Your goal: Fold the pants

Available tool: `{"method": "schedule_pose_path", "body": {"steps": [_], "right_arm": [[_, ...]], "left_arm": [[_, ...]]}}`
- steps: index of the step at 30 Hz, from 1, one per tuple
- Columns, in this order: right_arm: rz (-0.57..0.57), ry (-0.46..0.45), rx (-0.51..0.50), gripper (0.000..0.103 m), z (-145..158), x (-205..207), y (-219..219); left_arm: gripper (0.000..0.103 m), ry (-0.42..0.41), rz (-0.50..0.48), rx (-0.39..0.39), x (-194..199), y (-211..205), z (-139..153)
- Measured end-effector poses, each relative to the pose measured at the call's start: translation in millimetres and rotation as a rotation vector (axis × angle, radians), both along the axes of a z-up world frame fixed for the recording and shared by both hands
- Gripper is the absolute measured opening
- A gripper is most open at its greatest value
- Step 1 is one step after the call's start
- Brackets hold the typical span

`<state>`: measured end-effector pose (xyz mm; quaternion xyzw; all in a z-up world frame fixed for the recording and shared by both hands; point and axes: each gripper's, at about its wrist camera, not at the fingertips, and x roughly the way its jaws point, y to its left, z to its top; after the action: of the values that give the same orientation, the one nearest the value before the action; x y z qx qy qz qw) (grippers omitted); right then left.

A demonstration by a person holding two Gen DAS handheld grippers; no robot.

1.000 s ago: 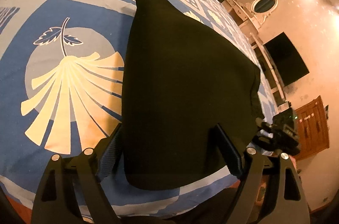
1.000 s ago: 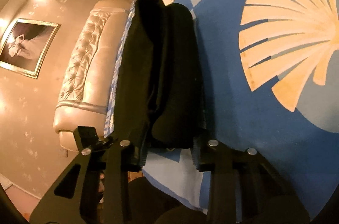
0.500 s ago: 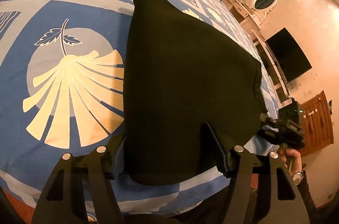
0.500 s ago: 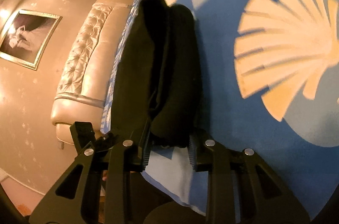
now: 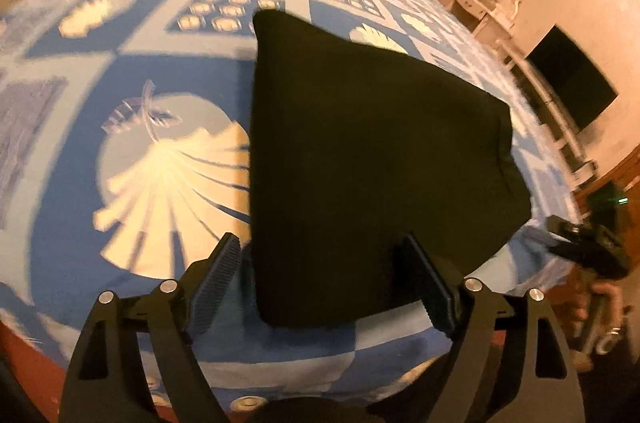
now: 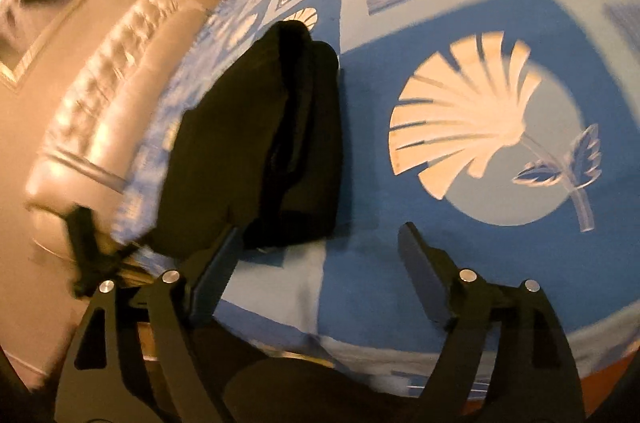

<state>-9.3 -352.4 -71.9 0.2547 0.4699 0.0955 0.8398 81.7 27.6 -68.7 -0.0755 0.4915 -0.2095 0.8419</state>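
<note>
Letting go looks like the whole story here: the right gripper (image 6: pixel 320 255) was pinched on the near edge of the folded black pants (image 6: pixel 256 147) a moment ago, and its jaws have just been opening, so now they stand wide with nothing between them but the blue shell-print bedspread (image 6: pixel 400 255). The bundle sits just ahead and to the left of that gripper, its near corner by the left finger, no grip on it as far as I can tell. The left gripper (image 5: pixel 320 283) has just been widening its jaws too; the near end of the pants (image 5: pixel 360 159) lies between its fingers, but the pads look clear of the cloth on both sides, so I'd call it released. Compared with a second ago, both views sit a bit higher and further back from the fabric, and the pants stay put as a flat, compact dark stack on the bed. To me that reads as the last fold done and set down, with both hands backing off, so the job is basically finished unless the stack needs a tidy pat.
</note>
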Motion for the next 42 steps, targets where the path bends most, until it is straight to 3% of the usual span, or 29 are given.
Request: {"method": "schedule_pose_path", "body": {"steps": [3, 6, 11, 15, 19, 29, 42], "right_arm": [[0.019, -0.058, -0.154, 0.084, 19.9, -9.2, 26.4], [0.023, -0.135, -0.235, 0.090, 32.6, -24.8, 50.2], [-0.007, -0.221, -0.269, 0.091, 43.9, -46.2, 83.2], [-0.035, -0.278, -0.308, 0.092, 45.3, -58.6, 107.2], [-0.041, -0.299, -0.351, 0.093, 42.4, -62.7, 122.0], [-0.051, -0.311, -0.399, 0.094, 34.3, -71.1, 130.6], [-0.052, -0.332, -0.441, 0.095, 32.5, -76.5, 134.6]], "left_arm": [[0.082, -0.064, 0.021, 0.054, -11.7, -3.3, 16.8], [0.082, -0.138, 0.058, 0.064, -28.8, -3.2, 35.0], [0.082, -0.199, 0.100, 0.110, -54.8, -3.6, 51.8], [0.084, -0.231, 0.096, 0.196, -70.7, -7.1, 59.4], [0.084, -0.287, 0.101, 0.194, -81.4, -4.6, 68.6], [0.084, -0.280, 0.151, 0.163, -79.6, -0.9, 70.9], [0.085, -0.276, 0.168, 0.215, -79.2, -5.3, 73.2]]}}
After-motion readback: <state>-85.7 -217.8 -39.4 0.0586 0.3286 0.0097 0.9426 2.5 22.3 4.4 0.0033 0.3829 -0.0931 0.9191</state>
